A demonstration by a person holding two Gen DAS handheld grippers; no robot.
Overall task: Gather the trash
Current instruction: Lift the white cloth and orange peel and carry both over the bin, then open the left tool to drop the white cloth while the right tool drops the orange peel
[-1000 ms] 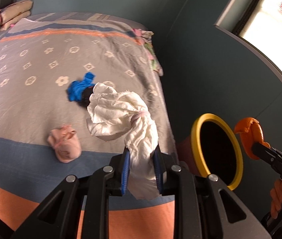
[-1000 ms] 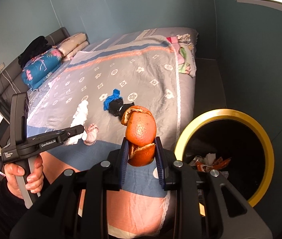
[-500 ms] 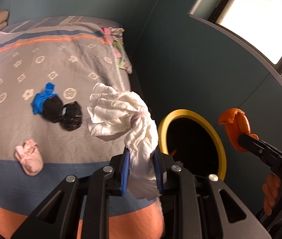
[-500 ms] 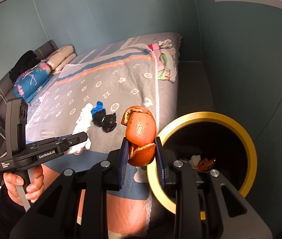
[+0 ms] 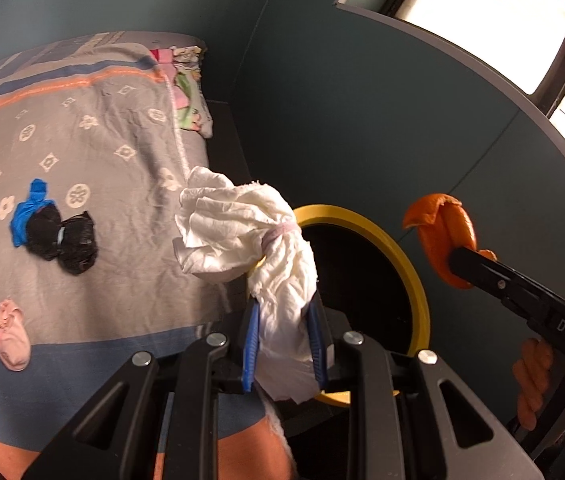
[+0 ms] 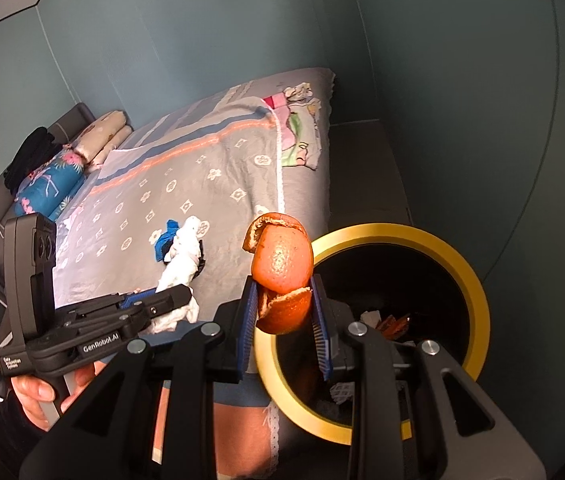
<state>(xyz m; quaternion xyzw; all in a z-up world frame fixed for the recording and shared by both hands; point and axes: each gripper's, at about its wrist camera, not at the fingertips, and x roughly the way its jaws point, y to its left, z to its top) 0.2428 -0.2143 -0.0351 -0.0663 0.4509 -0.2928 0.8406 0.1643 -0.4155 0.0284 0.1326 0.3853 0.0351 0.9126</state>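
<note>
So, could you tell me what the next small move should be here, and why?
Probably carry the right gripper a little further forward over the bin, then open it. It is shut on the orange peel, which sits at the yellow rim's near edge rather than squarely over the opening. The left gripper, shut on the tissue, is beside the bin and could follow.

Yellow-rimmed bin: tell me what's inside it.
Inside the bin, some white paper scraps and orange pieces show near the bottom. The right tongs and their orange peel cover the rest, and the interior is dark.
</note>
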